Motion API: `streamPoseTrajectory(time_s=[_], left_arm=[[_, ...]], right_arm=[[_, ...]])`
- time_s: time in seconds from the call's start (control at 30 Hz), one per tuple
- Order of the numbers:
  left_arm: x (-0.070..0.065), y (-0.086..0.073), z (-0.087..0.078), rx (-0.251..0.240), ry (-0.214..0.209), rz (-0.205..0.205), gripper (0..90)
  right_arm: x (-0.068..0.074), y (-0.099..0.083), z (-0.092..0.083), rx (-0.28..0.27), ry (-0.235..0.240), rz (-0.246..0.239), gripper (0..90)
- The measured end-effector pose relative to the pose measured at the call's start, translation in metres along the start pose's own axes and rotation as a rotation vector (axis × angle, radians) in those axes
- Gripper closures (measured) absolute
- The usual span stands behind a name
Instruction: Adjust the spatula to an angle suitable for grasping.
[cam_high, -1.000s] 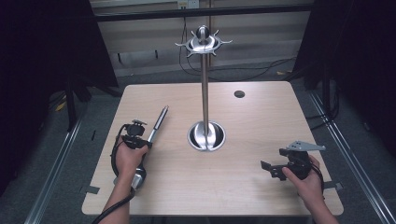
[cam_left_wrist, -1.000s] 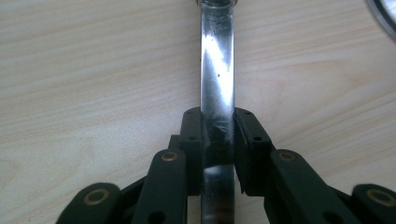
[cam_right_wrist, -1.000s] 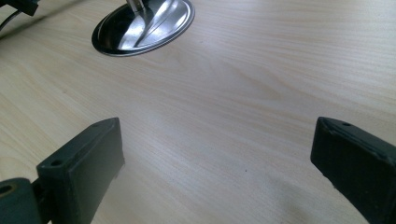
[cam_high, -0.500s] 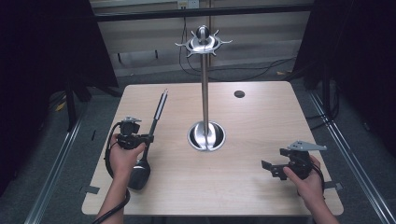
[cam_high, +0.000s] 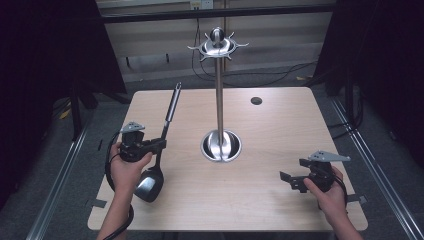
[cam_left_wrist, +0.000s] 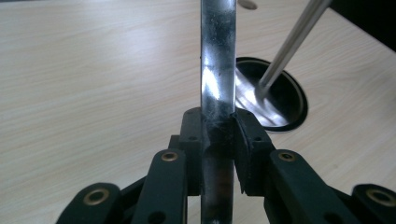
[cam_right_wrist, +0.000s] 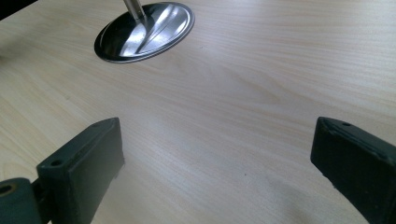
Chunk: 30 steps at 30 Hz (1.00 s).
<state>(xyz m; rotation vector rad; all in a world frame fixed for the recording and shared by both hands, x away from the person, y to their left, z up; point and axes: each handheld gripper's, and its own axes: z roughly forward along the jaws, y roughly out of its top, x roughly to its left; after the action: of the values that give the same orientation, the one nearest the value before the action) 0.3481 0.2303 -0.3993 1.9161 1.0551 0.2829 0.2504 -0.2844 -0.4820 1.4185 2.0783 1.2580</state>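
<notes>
My left tool (cam_high: 159, 144) pinched the ladle (cam_high: 162, 145) by its steel handle, jaws pressed tight on the shaft partway along, as the left gripper view showed (cam_left_wrist: 217, 135). The ladle stood tilted over the surface (cam_high: 280, 130), dark bowl low by my left hand (cam_high: 127, 165), handle tip pointing up and away toward the stand (cam_high: 219, 100). My right tool (cam_high: 290, 180) rested well apart at the near right corner, jaws spread and holding nothing; between them its own view showed bare wood (cam_right_wrist: 219, 154).

I judged the risks as these: the polished handle could slip or swivel in so narrow a pinch, since the heavy bowl hung well below the grip. If the ladle was bound for the hooks at the stand's crown, a swing could knock the thin pole and rock its round base (cam_high: 221, 146). A drop would strike the surface near my hand.

The count: one ladle, one stand, two tools, one dark round hole (cam_high: 256, 100) in the surface at the far right.
</notes>
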Motion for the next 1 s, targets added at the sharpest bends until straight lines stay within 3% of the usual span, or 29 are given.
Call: streamPoseTrajectory(time_s=[0.2,0.53,0.67,1.0], left_arm=[[-0.008,0.003,-0.009,-0.045,-0.074,0.013,75.2],[-0.019,0.008,-0.020,-0.097,-0.130,0.052,75.2],[-0.022,0.009,-0.027,-0.123,-0.161,0.047,75.2],[-0.029,0.015,-0.045,-0.194,-0.192,0.082,75.2]], right_arm=[[0.000,-0.001,0.001,0.003,0.002,-0.001,2.3],[0.000,-0.001,0.001,0.003,0.003,0.005,2.2],[0.000,0.000,0.000,0.000,0.000,0.000,2.2],[0.000,-0.001,0.002,0.005,0.003,0.003,2.2]])
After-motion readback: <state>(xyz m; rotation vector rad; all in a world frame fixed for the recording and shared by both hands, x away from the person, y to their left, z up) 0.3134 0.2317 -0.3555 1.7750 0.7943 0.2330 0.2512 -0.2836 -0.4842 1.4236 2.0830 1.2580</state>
